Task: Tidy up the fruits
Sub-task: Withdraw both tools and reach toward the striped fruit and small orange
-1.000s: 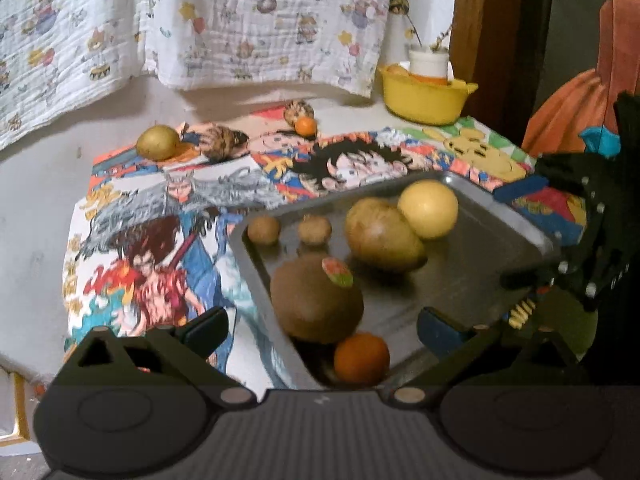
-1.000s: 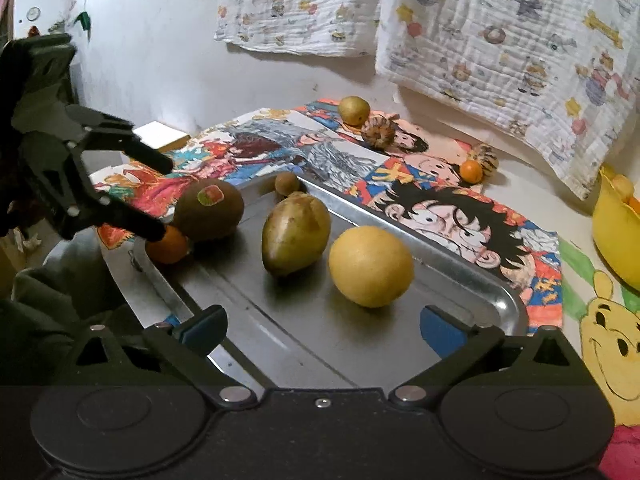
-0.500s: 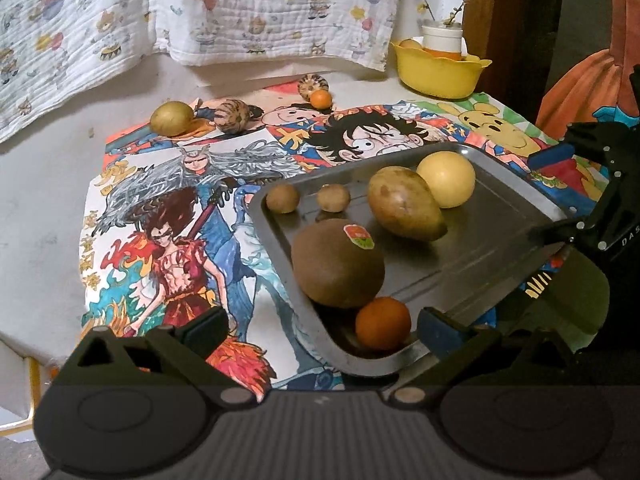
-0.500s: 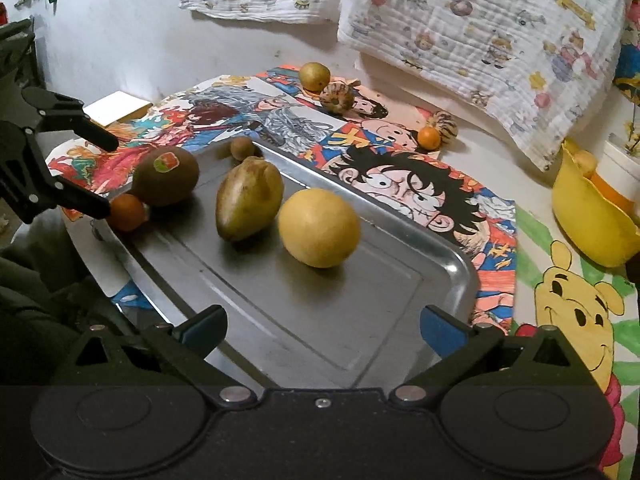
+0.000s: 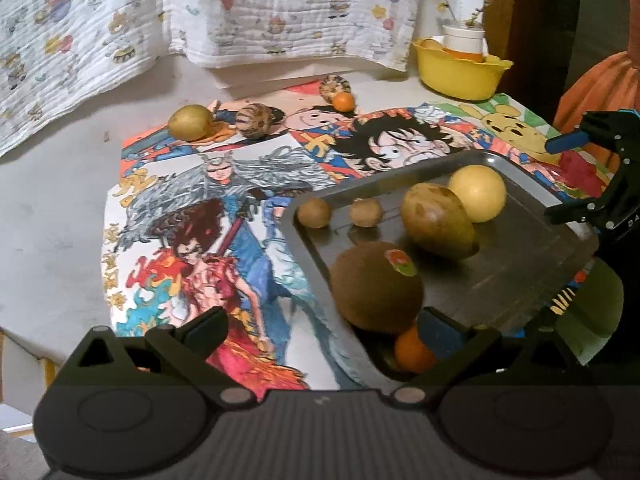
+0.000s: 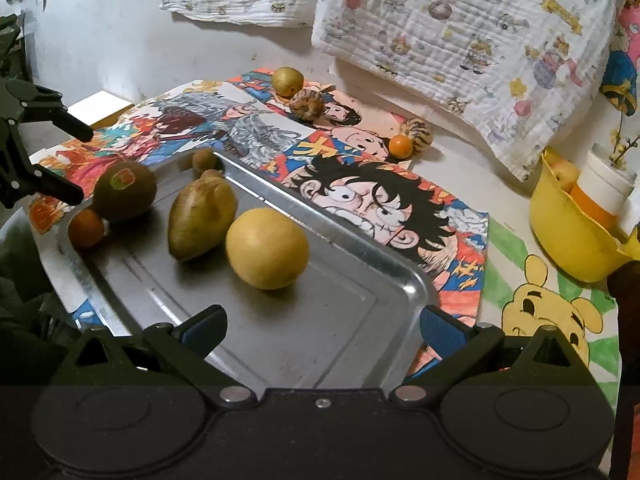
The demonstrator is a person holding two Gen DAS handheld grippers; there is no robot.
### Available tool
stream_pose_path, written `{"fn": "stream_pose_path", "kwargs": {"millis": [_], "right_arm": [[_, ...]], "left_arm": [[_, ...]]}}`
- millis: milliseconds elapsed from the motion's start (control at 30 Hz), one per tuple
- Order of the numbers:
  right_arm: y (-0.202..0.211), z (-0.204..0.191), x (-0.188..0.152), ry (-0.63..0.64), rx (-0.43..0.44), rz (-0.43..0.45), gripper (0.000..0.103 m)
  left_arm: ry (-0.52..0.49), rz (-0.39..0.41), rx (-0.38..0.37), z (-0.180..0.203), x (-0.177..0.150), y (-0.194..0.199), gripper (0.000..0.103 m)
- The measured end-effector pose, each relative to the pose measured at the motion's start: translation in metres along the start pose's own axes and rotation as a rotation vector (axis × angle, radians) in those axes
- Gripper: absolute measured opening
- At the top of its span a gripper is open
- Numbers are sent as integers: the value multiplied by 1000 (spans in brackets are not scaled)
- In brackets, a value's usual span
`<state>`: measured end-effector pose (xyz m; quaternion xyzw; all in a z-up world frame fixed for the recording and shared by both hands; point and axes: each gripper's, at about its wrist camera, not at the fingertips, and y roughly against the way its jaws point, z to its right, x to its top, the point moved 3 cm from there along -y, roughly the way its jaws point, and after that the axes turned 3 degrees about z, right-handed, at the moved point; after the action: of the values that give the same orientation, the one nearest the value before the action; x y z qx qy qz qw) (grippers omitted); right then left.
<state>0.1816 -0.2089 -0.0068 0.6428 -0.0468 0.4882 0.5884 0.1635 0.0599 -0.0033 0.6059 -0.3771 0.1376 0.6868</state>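
A metal tray (image 6: 360, 312) on the cartoon cloth holds a brown round fruit with a sticker (image 5: 376, 286) (image 6: 127, 190), a small orange (image 5: 412, 352) (image 6: 86, 228), a green-brown mango (image 5: 438, 220) (image 6: 200, 216), a yellow round fruit (image 5: 476, 193) (image 6: 267, 248) and two small brown fruits (image 5: 314, 213). On the cloth beyond lie a yellow-green fruit (image 5: 189, 122) (image 6: 287, 81), two striped fruits (image 5: 251, 120) and a small orange (image 5: 344, 101) (image 6: 401, 147). My left gripper (image 5: 322, 326) is open and empty at the tray's near corner. My right gripper (image 6: 322, 324) is open and empty over the tray's other end.
A yellow bowl (image 5: 460, 74) (image 6: 572, 240) with fruit and a white cup stands at the table's far corner. Patterned blankets (image 5: 240, 8) hang on the wall behind. A white box (image 6: 100, 108) lies off the table's edge.
Both grippers have pulled back and risen a little, so more of the cloth shows. The fruits and the tray have not moved.
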Motion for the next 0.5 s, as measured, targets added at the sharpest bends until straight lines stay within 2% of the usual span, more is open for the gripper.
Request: {"fn": "stream_pose_path", "kwargs": {"millis": [500], "right_arm": [[-30, 18, 45, 30, 18, 15, 102]], "left_arm": [[143, 17, 108, -62, 28, -17, 103]]}}
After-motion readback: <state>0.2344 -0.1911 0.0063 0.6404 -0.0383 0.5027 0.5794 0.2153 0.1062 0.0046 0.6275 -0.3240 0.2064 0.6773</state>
